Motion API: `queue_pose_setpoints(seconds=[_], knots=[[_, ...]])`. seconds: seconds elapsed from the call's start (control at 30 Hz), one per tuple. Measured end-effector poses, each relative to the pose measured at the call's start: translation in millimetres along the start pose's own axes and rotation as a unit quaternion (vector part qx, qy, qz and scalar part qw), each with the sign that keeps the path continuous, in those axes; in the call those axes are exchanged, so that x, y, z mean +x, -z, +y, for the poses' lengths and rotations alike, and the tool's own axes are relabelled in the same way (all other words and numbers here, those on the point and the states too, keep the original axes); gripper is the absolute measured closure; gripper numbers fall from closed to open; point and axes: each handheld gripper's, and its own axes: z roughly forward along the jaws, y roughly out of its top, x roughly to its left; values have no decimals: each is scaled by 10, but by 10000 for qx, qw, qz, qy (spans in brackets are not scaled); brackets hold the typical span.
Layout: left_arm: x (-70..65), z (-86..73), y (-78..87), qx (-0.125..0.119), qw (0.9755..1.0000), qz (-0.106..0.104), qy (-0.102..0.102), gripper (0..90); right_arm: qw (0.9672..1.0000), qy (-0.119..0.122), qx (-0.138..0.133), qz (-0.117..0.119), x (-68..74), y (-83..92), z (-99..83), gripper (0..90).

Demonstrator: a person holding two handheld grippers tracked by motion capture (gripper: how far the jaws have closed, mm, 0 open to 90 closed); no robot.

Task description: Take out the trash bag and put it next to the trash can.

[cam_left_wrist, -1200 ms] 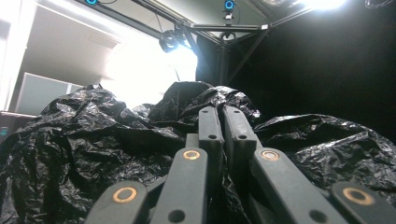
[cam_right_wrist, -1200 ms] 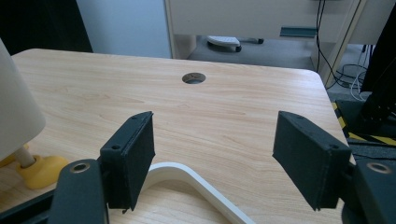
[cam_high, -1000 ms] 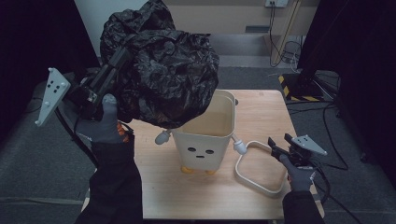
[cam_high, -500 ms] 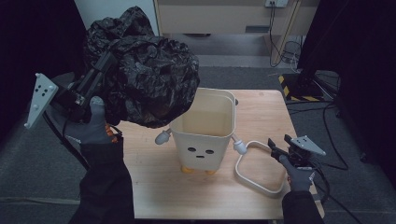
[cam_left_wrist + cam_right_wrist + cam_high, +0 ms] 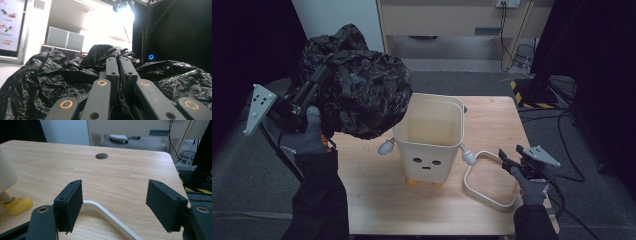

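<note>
The bag [image 5: 357, 95], black, crumpled and bulging, is held aloft at ten o'clock, beside the bin [image 5: 429, 137] and clear of its mouth. It is pinched in the closed left claw [image 5: 319, 75]. The cream bin stands empty mid-table; lining it is judged still to be done. The ring [image 5: 489, 177] lies at four o'clock, with the right claw [image 5: 507, 164] open over it, gripping nothing.

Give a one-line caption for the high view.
Left gripper holds a black bag beside the cream bin; right gripper open.
</note>
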Motion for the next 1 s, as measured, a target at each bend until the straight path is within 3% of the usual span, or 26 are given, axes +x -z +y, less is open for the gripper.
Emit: queue_pose_setpoints(seconds=[0.23, 0.27, 0.43, 0.63, 1.0], knots=[[169, -145, 52, 225, 9994, 244, 28, 860, 10000, 27, 58, -29, -5, 0, -11, 294], [172, -176, 75, 358, 9987, 332, 167, 859, 10000, 42, 75, -36, -9, 0, -15, 295], [269, -285, 93, 490, 9978, 437, 129, 859, 10000, 26, 85, -42, -19, -12, -36, 295], [430, -507, 109, 818, 9945, 636, 159, 859, 9999, 70, 108, -103, -26, -18, -56, 294], [578, -801, 130, 1277, 9884, 806, 176, 855, 9998, 78, 159, -102, -47, -18, -79, 296]])
